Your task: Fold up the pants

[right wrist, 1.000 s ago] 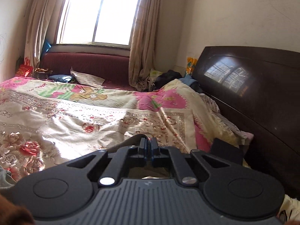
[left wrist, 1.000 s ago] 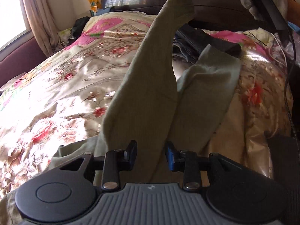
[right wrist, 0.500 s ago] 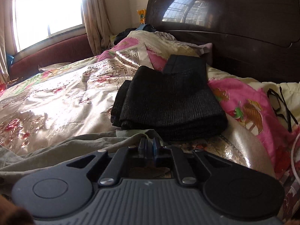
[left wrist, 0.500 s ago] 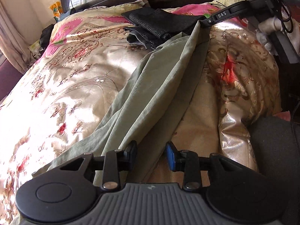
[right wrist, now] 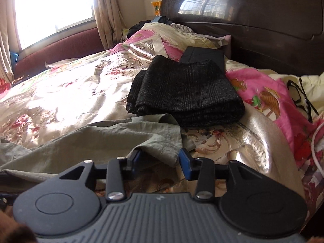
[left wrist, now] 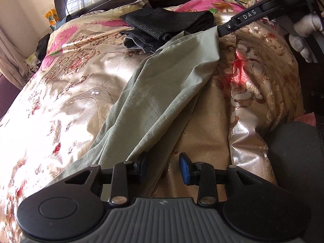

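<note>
Pants [left wrist: 162,93] dropped flat onto the bedspread [left wrist: 66,93]; olive, wrinkled, long axis near-left to far-right. Right gripper [right wrist: 160,158] jaws just opened, hem loose between; left gripper [left wrist: 163,167] jaws part-open, fabric between, unpinched.

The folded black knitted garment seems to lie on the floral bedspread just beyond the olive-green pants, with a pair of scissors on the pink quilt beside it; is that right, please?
Nearly: the folded black knitted garment does lie on the floral bedspread just beyond the olive-green pants, but the thing on the pink quilt is a pair of black-framed glasses, not scissors. The right wrist view shows it.
</note>
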A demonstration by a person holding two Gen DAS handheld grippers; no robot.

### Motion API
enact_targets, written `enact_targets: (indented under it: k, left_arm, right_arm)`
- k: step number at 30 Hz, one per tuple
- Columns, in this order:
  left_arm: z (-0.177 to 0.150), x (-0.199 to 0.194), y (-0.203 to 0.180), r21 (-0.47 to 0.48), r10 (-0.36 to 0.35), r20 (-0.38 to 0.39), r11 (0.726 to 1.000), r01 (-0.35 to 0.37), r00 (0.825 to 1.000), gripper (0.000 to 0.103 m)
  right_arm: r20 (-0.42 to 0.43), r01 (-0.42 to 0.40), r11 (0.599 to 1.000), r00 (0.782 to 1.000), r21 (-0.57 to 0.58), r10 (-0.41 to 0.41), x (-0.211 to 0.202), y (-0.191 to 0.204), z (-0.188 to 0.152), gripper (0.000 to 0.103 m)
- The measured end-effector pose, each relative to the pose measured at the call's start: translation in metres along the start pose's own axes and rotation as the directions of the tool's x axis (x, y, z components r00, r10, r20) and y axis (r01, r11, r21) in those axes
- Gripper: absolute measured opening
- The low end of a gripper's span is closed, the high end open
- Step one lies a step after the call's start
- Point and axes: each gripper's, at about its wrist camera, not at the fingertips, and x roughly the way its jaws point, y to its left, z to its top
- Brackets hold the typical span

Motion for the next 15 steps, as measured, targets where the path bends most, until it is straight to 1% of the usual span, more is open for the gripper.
enact_targets:
  k: [2, 4, 7, 9, 12, 13, 15]
  left_arm:
    - [-0.004, 0.000, 0.000, -0.005, 0.004, 0.002, 1.000, -0.004, 1.000, 0.048]
    - [-0.007, -0.002, 0.001, -0.009, 0.003, 0.007, 1.000, -0.003, 1.000, 0.048]
    - [-0.010, -0.003, 0.001, -0.016, 0.000, 0.011, 1.000, 0.000, 1.000, 0.048]
    - [-0.010, -0.002, 0.001, -0.021, -0.003, 0.013, 1.000, 0.003, 1.000, 0.048]
    - [-0.010, 0.000, 0.002, -0.025, -0.004, 0.010, 1.000, 0.004, 1.000, 0.048]
    - [-0.010, 0.000, 0.002, -0.027, -0.003, 0.010, 1.000, 0.003, 1.000, 0.048]
    - [-0.010, -0.001, 0.002, -0.031, 0.000, 0.011, 1.000, 0.000, 1.000, 0.048]
  right_arm:
    - [-0.004, -0.017, 0.996, 1.000, 0.089, 0.017, -0.008, -0.005, -0.008, 0.043]
    - [0.007, -0.049, 0.982, 0.999, 0.184, 0.048, -0.018, -0.011, -0.016, 0.043]
    - [0.021, -0.118, 0.936, 0.993, 0.331, 0.117, -0.029, -0.019, -0.026, 0.044]
    - [0.024, -0.160, 0.904, 0.986, 0.396, 0.164, -0.027, -0.023, -0.028, 0.045]
    - [0.045, -0.172, 0.873, 0.984, 0.457, 0.171, -0.011, -0.028, -0.023, 0.045]
    - [0.063, -0.193, 0.850, 0.980, 0.490, 0.187, -0.005, -0.031, -0.022, 0.045]
    - [0.104, -0.230, 0.787, 0.972, 0.573, 0.209, 0.007, -0.040, -0.018, 0.046]
